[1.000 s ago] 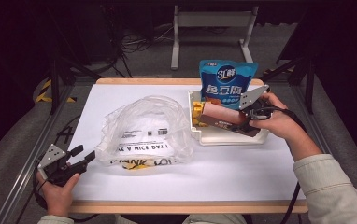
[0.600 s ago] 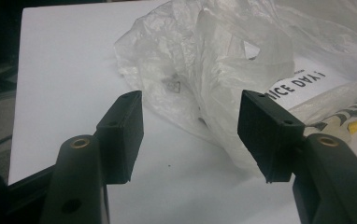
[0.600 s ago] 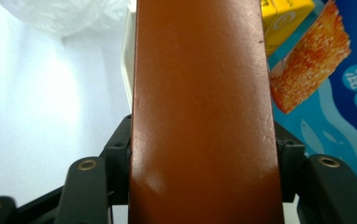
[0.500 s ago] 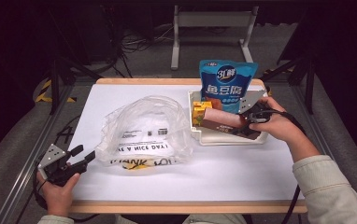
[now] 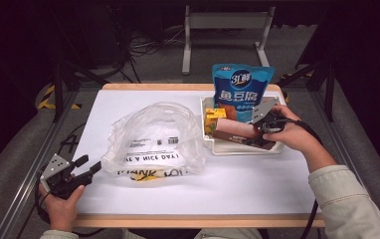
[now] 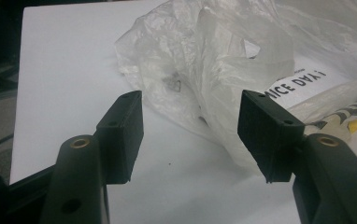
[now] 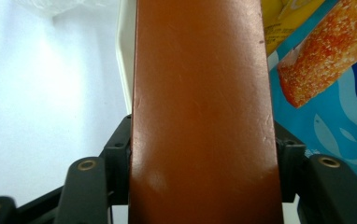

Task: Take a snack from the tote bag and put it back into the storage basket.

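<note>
Jaws of the left gripper [image 5: 86, 167] stand apart at the table's [image 5: 143, 209] near left corner, nothing between them, just short of the crumpled clear plastic bag [image 5: 155, 137]. Farther right, the right gripper [image 5: 254, 134] clamps a long brown box [image 7: 200, 116] over the white tray [image 5: 242, 149]; its far end is cut off. Behind stand a half-hidden yellow packet [image 5: 213, 115] and blue snack pouch [image 5: 241, 89].

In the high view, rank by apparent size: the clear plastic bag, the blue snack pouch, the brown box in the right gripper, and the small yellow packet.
1. clear plastic bag, by far the largest
2. blue snack pouch, its lower part hidden in the tray
3. brown box, partly covered by the right gripper
4. yellow packet, the smallest
</note>
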`<state>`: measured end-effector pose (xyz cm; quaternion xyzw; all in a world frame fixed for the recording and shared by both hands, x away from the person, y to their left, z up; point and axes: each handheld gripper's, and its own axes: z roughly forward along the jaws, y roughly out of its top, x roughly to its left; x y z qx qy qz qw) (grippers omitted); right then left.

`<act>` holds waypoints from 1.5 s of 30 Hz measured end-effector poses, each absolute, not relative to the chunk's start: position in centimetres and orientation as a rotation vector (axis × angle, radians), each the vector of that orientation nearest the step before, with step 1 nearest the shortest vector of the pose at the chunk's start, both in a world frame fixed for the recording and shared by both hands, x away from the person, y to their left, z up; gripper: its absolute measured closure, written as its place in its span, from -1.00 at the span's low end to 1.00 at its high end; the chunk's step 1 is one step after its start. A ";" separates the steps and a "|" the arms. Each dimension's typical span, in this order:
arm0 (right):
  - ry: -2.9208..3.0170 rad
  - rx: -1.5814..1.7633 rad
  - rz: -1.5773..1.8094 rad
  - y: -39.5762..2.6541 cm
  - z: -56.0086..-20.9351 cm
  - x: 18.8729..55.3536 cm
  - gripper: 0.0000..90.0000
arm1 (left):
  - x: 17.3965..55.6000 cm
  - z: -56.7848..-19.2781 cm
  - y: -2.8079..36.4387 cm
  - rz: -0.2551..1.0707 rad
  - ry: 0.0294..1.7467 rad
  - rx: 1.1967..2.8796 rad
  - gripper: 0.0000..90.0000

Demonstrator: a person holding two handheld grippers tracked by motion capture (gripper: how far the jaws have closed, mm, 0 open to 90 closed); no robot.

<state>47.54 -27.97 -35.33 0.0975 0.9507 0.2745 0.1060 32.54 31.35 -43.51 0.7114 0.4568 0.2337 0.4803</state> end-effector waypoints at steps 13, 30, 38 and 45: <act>2.788 0.279 0.765 -27.9 -35.9 48.0 -0.09 | 32.4 -43.5 31.5 0.569 1.119 1.733 -0.09; 2.805 0.236 0.676 -26.8 -37.0 48.6 -0.08 | 32.4 -43.5 31.5 0.568 1.119 1.731 -0.09; 2.820 0.219 0.621 -26.0 -37.2 49.0 -0.06 | 32.5 -43.5 31.5 0.567 1.118 1.730 -0.09; 2.826 0.207 0.536 -25.9 -37.1 49.2 -0.06 | 32.5 -43.5 31.5 0.566 1.116 1.732 -0.09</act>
